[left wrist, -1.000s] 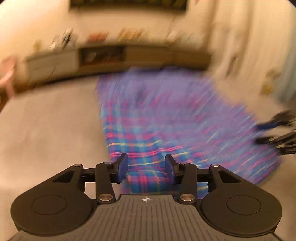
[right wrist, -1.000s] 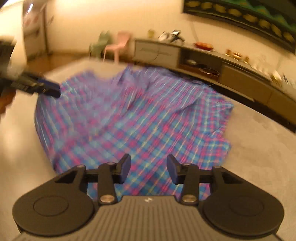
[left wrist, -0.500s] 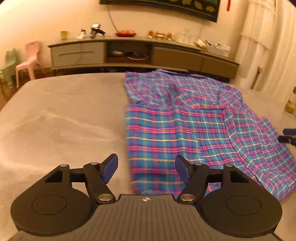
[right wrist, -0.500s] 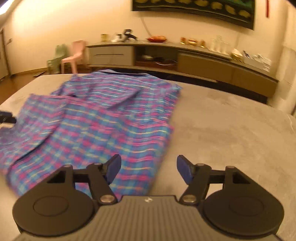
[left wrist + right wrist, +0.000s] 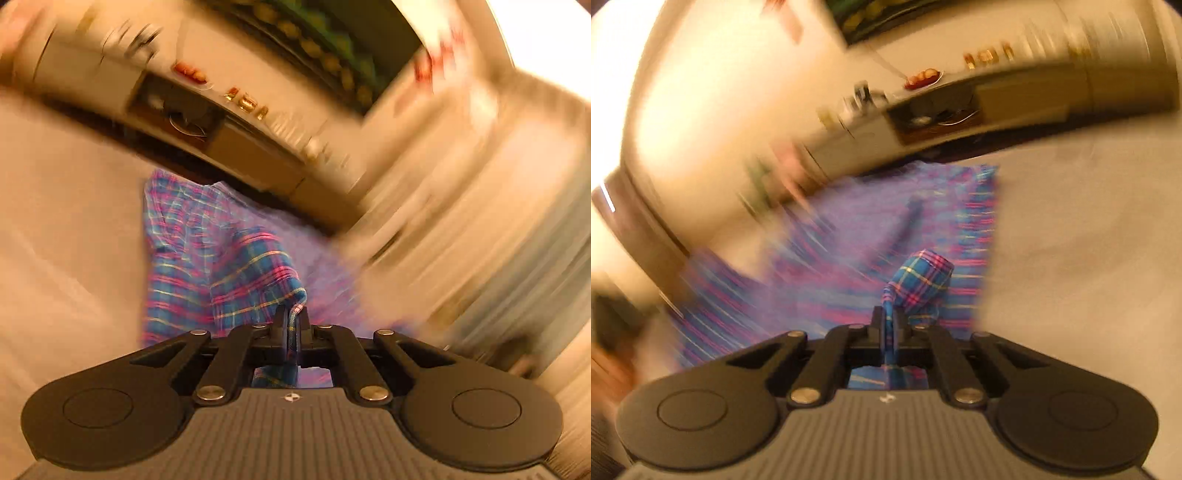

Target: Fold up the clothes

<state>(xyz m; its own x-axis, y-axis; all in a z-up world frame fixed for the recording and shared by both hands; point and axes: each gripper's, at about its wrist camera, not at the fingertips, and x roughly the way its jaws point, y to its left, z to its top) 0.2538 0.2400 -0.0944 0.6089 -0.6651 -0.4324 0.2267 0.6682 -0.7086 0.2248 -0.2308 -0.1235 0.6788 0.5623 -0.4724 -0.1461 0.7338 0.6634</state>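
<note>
Left gripper [image 5: 293, 325] and right gripper [image 5: 888, 326]: jaws of each pinched together on a hem of the plaid shirt [image 5: 184, 258], each raising a peak of cloth, apparently so both near corners can be carried over in one fold. The remainder lies spread on the grey bed surface [image 5: 1089, 240]. Beyond it stands a blurred sideboard [image 5: 1015, 96].

The shirt [image 5: 192, 266] pinched between the black fingers [image 5: 279, 325] is blue plaid crossed with pink and thin yellow lines, lying on a plain beige table [image 5: 66, 236] beyond them.
</note>
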